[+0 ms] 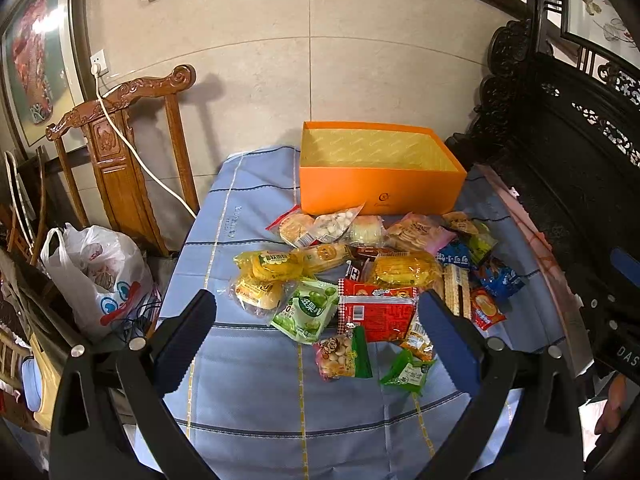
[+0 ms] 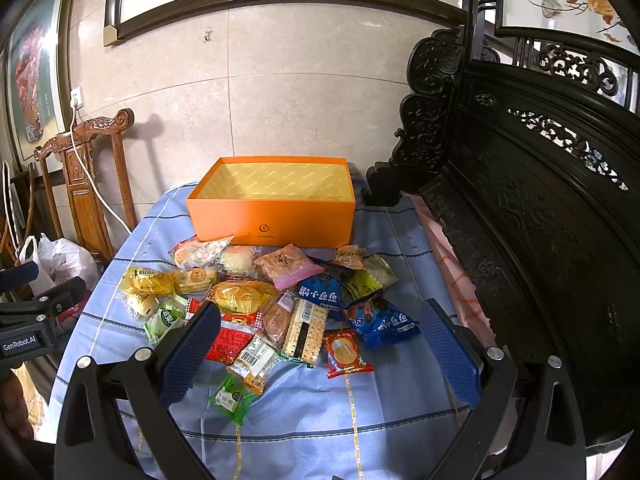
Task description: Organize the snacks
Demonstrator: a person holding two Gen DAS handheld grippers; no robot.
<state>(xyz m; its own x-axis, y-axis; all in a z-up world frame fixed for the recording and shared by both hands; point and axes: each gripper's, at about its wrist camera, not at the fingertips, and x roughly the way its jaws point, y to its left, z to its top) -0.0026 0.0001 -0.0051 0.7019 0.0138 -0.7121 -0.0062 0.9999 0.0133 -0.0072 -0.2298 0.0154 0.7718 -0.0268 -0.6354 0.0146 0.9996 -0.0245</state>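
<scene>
Jaws of both grippers wide apart, seemingly holding nothing

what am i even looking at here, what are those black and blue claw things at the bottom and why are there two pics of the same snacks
The claws are hand-held grippers, one in each of a person's hands; no robot arm is involved. Each carries a wide-angle camera looking forward along its two fingers, so you get two pictures of one scene. One is from the left gripper, the other from the right gripper. Both are open and hold nothing. On the blue striped tablecloth lies a loose pile of snack packets. Behind the pile stands an open orange box; no snacks show inside it, though its floor is partly hidden.
</scene>
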